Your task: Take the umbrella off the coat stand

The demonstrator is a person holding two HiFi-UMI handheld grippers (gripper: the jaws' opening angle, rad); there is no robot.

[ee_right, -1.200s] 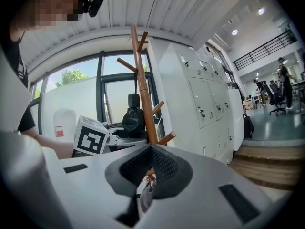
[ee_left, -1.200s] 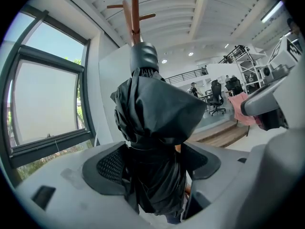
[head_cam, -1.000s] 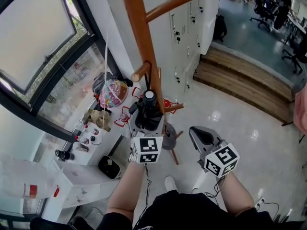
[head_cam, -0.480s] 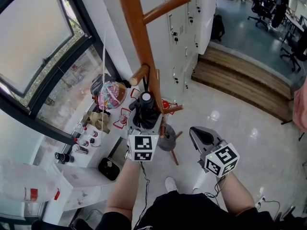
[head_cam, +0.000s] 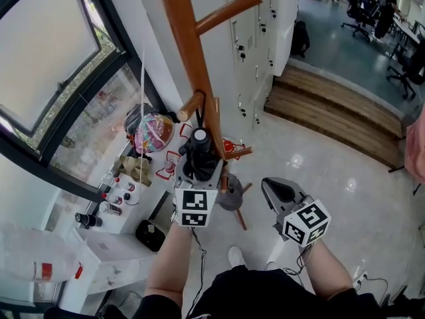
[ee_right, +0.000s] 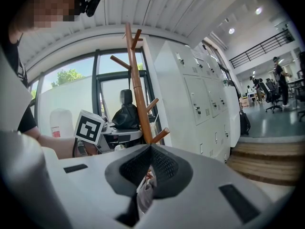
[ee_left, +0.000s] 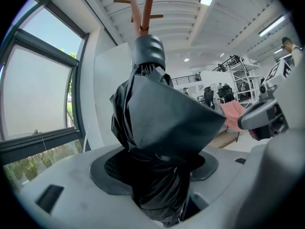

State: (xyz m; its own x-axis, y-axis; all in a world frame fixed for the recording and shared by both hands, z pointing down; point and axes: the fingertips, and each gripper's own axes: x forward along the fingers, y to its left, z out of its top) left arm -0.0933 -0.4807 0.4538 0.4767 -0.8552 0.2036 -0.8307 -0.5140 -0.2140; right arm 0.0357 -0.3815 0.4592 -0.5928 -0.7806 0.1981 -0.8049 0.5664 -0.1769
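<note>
A folded black umbrella hangs against the brown wooden coat stand, below a short peg. My left gripper reaches in around the umbrella's bundle. In the left gripper view the black fabric fills most of the gap, and the jaws have just been closing round it. The left gripper still stands open, with no visible squeeze on the fabric. My right gripper hangs lower right, apart from the stand. It is shut and holds nothing. The right gripper view shows the stand and umbrella ahead.
White lockers stand right behind the coat stand. A large dark-framed window fills the left. Below it are a low white shelf with bottles and a colourful bag. Wooden steps rise at the right.
In the head view the left gripper and the umbrella sit slightly further left than before. The right gripper has stayed where it was.
</note>
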